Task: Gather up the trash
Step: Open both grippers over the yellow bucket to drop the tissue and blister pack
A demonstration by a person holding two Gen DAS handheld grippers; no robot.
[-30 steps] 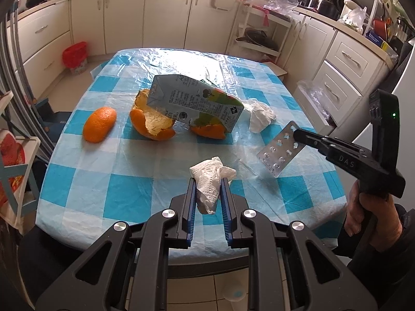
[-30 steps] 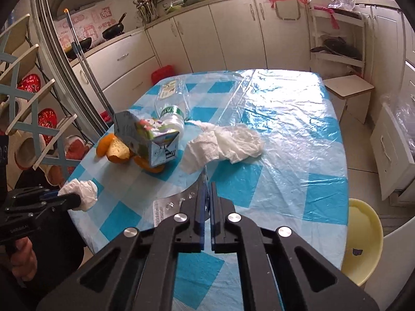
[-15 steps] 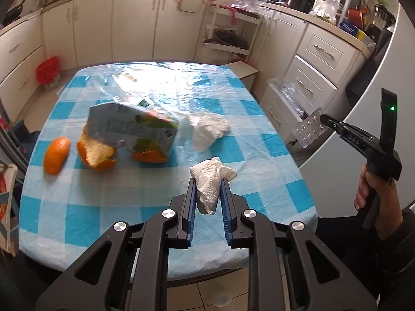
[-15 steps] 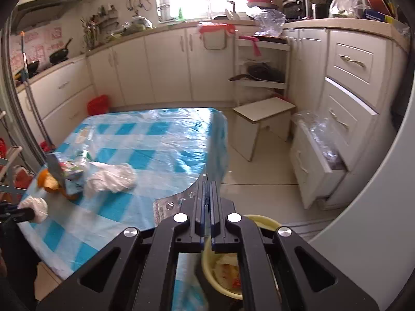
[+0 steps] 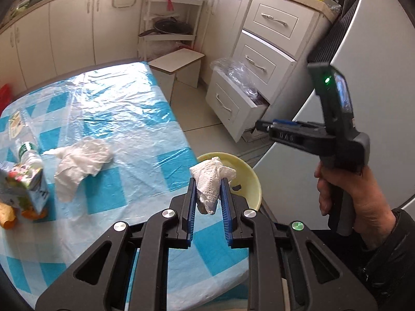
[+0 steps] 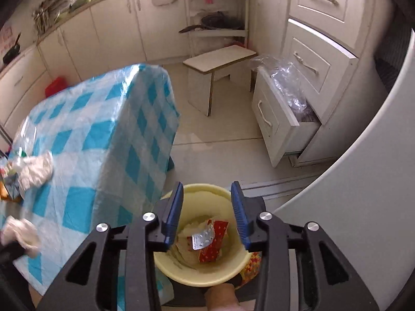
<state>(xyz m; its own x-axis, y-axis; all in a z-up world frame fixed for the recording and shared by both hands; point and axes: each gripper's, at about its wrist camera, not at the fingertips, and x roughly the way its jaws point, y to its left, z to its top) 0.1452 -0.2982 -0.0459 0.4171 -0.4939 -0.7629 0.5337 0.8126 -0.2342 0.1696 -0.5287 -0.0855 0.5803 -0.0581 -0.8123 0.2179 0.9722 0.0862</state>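
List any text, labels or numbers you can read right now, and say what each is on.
"DAS": embossed on the side of the right tool; middle letter uncertain.
Juice carton: printed graphics, text too blurred to read.
Bottle: green label, unreadable.
Blister pack in the yellow bin: foil print too small to read.
Red wrapper in the bin: pattern only, no legible words.

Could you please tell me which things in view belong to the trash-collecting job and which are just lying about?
Part of the job:
- yellow bin
- blister pack lying in it
- crumpled tissue in the left tongs
- right tongs, open over the bin
- larger tissue, juice carton and orange peel on the table

Just lying about:
- white stool
- open drawer
- pan rack
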